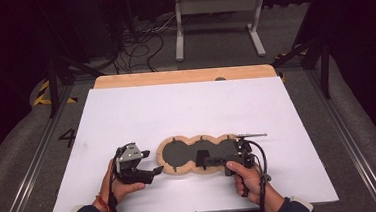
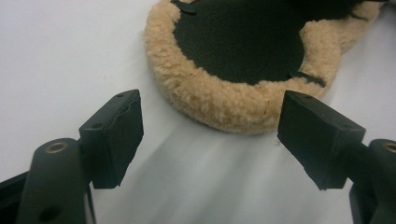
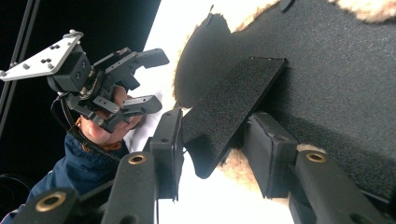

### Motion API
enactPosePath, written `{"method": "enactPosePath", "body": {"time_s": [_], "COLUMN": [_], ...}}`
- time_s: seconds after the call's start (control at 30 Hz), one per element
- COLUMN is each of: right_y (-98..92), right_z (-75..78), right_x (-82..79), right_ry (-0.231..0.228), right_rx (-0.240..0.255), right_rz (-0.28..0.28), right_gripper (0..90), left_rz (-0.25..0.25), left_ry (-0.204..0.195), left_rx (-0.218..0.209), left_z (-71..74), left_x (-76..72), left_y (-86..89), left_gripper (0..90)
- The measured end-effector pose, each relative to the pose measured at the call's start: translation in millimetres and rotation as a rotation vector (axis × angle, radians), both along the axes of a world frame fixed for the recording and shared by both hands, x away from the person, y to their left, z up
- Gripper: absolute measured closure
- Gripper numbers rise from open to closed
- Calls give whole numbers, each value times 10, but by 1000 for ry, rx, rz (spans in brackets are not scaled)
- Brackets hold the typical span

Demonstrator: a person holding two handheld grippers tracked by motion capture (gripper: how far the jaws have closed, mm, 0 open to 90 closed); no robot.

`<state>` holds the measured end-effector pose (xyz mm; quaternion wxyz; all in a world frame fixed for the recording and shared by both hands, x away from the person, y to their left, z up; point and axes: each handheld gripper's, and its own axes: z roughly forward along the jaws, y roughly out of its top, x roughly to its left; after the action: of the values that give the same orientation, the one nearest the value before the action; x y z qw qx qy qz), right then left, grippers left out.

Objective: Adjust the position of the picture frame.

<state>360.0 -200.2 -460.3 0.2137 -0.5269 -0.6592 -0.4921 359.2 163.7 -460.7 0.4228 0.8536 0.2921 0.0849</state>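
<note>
A three-lobed pad (image 1: 178,155) with a tan fleece rim and dark inner faces lies on the white table (image 1: 186,111). My left gripper (image 1: 151,162) hovers open just off the left lobe. In the left gripper view its jaws (image 2: 212,102) stand wide on either side of the fleece rim (image 2: 219,100), touching nothing. My right gripper (image 1: 200,160) reaches over the middle lobe. In the right gripper view its jaws (image 3: 215,140) are shut on a stiff black flap (image 3: 233,93) raised off the pad (image 3: 336,70). The left gripper (image 3: 155,79) shows farther off, held in a hand.
A thin metal rod (image 1: 251,135) lies on the table just behind the pad's right lobe. A wooden strip (image 1: 184,76) edges the table's far side. On the floor beyond are a white frame (image 1: 216,6) and loose cables (image 1: 137,47).
</note>
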Motion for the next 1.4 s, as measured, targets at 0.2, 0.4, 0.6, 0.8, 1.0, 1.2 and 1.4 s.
{"method": "enactPosePath", "body": {"time_s": [0.2,0.4,0.6,0.8,1.0,1.2,1.4], "right_y": [1,2,63,65,68,94,116], "right_z": [-16,-14,-17,-22,-33,-5,22], "right_x": [6,35,72,69,69,30,-9], "right_ry": [8,15,19,3,-45,-109,-176], "right_rx": [-3,3,12,5,-7,-45,-90], "right_rz": [-5,13,24,33,59,80,108], "right_gripper": [621,605,580,620,649,657,663], "left_rz": [-6,-10,-34,-37,-25,-49,-78], "left_ry": [57,105,128,145,152,153,197], "left_rx": [-4,-37,-60,-94,-131,-115,-128], "left_z": [-38,-52,-63,-45,-17,-9,-57], "left_x": [72,143,192,185,208,257,351], "left_y": [-2,-43,-21,2,31,-48,-73], "left_gripper": [191,173,179,177,176,184,190]}}
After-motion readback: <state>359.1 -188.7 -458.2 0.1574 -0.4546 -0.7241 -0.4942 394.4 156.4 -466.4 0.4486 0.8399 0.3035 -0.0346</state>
